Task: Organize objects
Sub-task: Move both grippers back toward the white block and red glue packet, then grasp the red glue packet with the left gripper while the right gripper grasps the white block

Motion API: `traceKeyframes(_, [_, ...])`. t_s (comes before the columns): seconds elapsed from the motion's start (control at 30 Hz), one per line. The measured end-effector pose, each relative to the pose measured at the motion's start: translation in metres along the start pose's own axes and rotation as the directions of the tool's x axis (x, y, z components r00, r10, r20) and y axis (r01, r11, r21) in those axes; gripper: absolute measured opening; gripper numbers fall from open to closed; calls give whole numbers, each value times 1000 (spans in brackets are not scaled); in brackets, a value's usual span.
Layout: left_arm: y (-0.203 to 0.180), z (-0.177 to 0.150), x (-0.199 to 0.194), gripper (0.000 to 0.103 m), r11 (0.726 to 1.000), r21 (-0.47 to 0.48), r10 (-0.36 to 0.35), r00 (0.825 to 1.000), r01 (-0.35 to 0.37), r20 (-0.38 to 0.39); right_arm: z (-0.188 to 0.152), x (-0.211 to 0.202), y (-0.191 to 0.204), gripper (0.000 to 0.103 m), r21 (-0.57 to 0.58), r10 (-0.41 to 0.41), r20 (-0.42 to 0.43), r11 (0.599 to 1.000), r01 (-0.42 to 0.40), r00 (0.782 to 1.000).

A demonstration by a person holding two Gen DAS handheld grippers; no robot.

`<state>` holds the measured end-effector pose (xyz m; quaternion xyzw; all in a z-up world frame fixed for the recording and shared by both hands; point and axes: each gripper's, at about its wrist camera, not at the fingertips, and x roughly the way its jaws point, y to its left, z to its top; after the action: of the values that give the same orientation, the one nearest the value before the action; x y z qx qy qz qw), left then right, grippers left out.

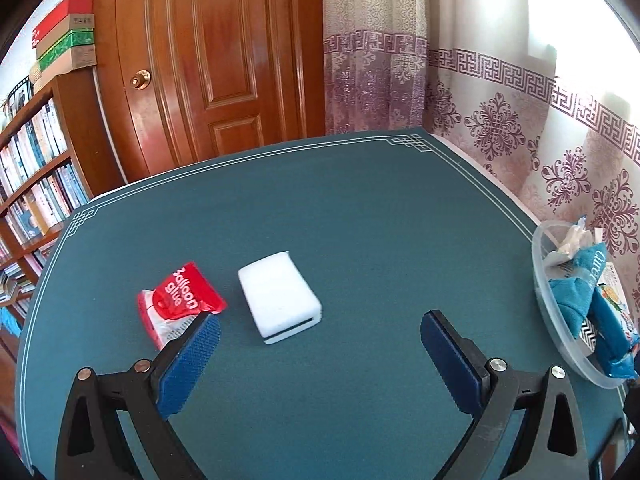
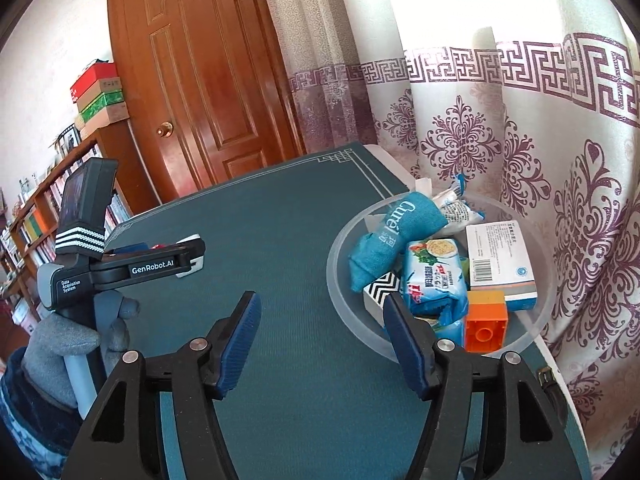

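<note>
1. My left hand-held gripper [image 1: 320, 328] is spread wide, holding nothing, above the table [image 1: 360, 200].
2. White sponge [image 1: 280, 297] lies just ahead, slightly left of its centreline; long axis runs roughly fore-aft, tilted a little right at the near end.
3. Red balloon-glue packet [image 1: 178, 300] sits just beside the left finger.
4. Right hand-held gripper [image 2: 322, 316] is also wide and holding nothing, by the clear bowl [image 2: 344, 240] of collected items.
5. Left arm is nearer the sponge; I judge it takes that grab.
</note>
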<state>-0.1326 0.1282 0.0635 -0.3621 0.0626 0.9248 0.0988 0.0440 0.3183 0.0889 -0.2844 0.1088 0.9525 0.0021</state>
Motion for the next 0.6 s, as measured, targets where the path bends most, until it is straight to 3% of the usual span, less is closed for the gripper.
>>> traceKeyframes(0.3, [62,-3,17,102,991,-106,81,996,-85,-36,-9,23,33,67,-45,52,-66,997,-55,996])
traceKeyframes(0.6, [97,0,30,102,974,-197,105,993,-114,-60,-11,42,52,67,-78,68,-107,994,-76,992])
